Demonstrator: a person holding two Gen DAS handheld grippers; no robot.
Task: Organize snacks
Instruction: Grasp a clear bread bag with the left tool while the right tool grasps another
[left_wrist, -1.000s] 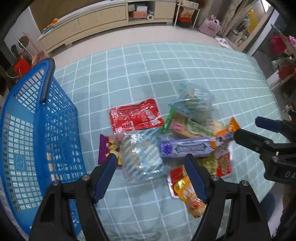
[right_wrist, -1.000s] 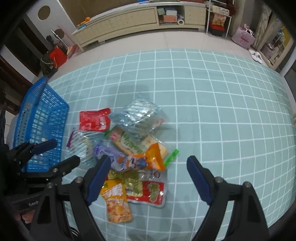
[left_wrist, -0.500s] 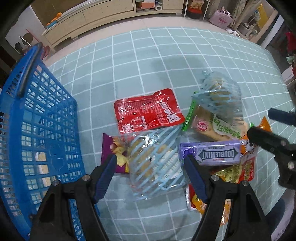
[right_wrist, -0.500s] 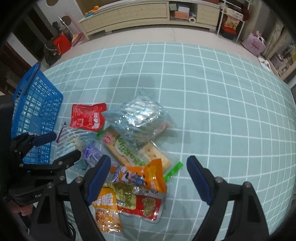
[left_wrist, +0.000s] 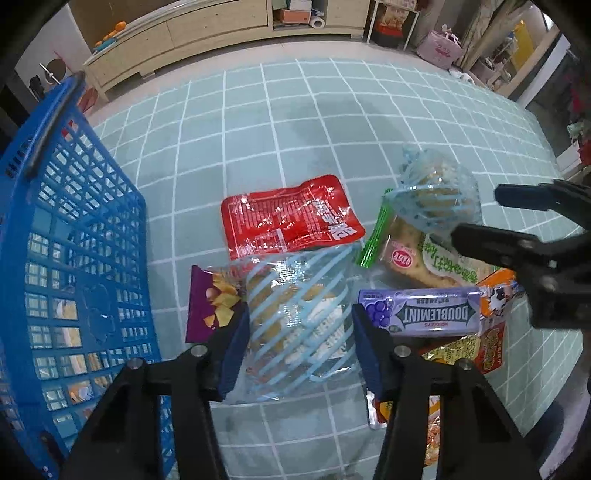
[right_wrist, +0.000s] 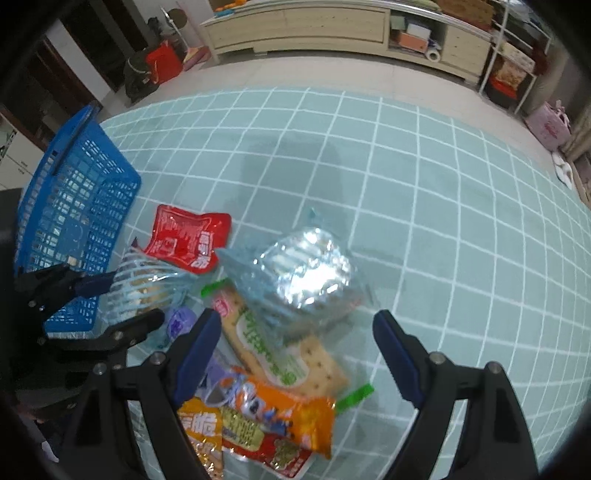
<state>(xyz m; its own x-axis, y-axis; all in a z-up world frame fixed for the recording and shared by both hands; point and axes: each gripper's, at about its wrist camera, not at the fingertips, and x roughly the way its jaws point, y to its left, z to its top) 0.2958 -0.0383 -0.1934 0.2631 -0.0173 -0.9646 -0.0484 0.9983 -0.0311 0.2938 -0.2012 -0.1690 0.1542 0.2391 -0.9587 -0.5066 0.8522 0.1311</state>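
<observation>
While most of the snacks are still lying loose on the mat (left_wrist: 314, 122), the basket (left_wrist: 77, 229) at the left is already showing a few pale and yellow packets through its mesh, so the sorting is looking barely begun. Just right of the basket, the left gripper (left_wrist: 295, 345) is pointing down over a clear blue-striped bag (left_wrist: 295, 314), its jaws closing with the bag between them; whether the pads are pressing yet I cannot tell. A purple pouch (left_wrist: 207, 299) and a red pouch (left_wrist: 284, 218) are lying beside that bag, waiting. Further right, a gum pack (left_wrist: 421, 314), a cracker pack (right_wrist: 266, 332), a second striped bag (right_wrist: 303, 277) and an orange packet (right_wrist: 280, 410) are sitting heaped and overlapping. Above that heap the right gripper (right_wrist: 291, 339) is hanging with jaws wide apart, holding nothing. By my judgement, nearly the whole pile is still waiting to go in.
</observation>
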